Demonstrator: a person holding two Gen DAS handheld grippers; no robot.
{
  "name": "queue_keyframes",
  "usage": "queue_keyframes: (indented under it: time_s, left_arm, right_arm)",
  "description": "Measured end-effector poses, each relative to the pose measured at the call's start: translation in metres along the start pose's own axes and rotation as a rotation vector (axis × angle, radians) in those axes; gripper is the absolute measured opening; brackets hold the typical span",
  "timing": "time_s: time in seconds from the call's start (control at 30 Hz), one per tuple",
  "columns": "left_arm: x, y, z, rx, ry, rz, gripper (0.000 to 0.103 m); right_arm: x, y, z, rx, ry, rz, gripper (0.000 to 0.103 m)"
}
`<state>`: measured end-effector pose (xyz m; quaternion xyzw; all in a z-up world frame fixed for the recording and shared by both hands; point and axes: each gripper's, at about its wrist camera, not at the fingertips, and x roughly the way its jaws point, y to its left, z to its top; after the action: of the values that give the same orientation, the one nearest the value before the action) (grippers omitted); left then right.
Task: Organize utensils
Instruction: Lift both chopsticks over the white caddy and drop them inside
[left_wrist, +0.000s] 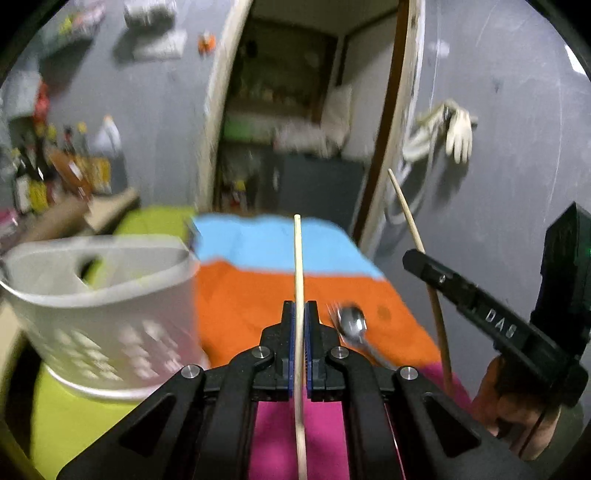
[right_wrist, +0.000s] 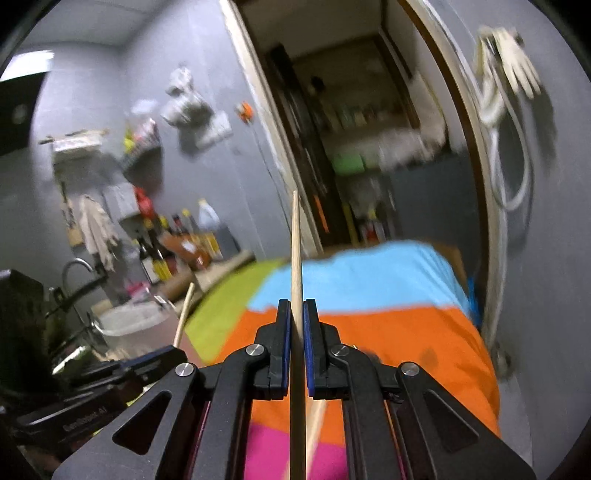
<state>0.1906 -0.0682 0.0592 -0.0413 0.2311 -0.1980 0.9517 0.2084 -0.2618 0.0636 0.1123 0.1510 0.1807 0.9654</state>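
In the left wrist view, the left gripper (left_wrist: 300, 314) sat at lower centre with its blue-padded jaws clamped on a thin, pale wooden chopstick (left_wrist: 298, 266), which ran up between them toward the middle of the frame. At the right edge of that view the right gripper (left_wrist: 417, 258) reached in from a hand (left_wrist: 517, 410), carrying a second pale wooden chopstick (left_wrist: 406, 214) that slanted toward the upper left. The right wrist view showed those jaws (right_wrist: 297, 314) likewise closed tight on their stick (right_wrist: 295, 258), its tip standing up at frame centre.

Both chopsticks were held in the air above the table, which was covered by a striped cloth of lime, blue, orange and magenta (left_wrist: 258, 291). A shiny metal spoon (left_wrist: 352, 325) lay on the orange band just right of the left jaws, with what looked like a fork beside it, too blurred to be sure. The white perforated plastic utensil caddy (left_wrist: 110, 295) stood at the left of the frame on the lime part of the cloth.

The step in hand appeared to be the carry: both sticks picked up, neither yet stowed. The next move would likely call for swinging each stick toward the caddy, tipping it upright over one compartment, and parting the jaws only once the lower end was inside the rim. Which compartment suits could not be told from here.
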Motion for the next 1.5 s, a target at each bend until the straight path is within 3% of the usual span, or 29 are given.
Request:
queue_keyframes:
  time_s: [0.2,0.43,0.57,0.67,0.97,1.1,1.27,1.5]
  left_arm:
    - [-0.029,0.019,0.031,-0.027,-0.12,0.023,0.003]
    - [-0.071,0.084,0.073,-0.079,-0.242,0.132,0.003]
    - [-0.081,0.122,0.09,-0.112,-0.294,0.203,0.003]
    - [-0.081,0.149,0.097,-0.134,-0.326,0.239,0.003]
    - [-0.062,0.202,0.085,-0.209,-0.381,0.304,0.003]
    - [-0.058,0.204,0.069,-0.233,-0.408,0.31,0.003]
    - [-0.054,0.193,0.05,-0.21,-0.437,0.343,0.003]
    - [-0.046,0.181,0.029,-0.158,-0.389,0.387,0.003]
  right_arm:
    - [0.004,0.045,0.027,-0.024,-0.175,0.101,0.005]
    - [0.043,0.088,0.054,0.039,-0.265,0.248,0.005]
    - [0.065,0.11,0.063,0.078,-0.292,0.284,0.005]
    - [0.078,0.123,0.064,0.083,-0.317,0.268,0.005]
    - [0.098,0.132,0.044,0.107,-0.414,0.09,0.005]
    - [0.101,0.134,0.036,0.087,-0.434,0.028,0.005]
    - [0.107,0.136,0.028,0.064,-0.421,0.027,0.005]
    - [0.114,0.131,0.01,0.04,-0.348,0.049,0.005]
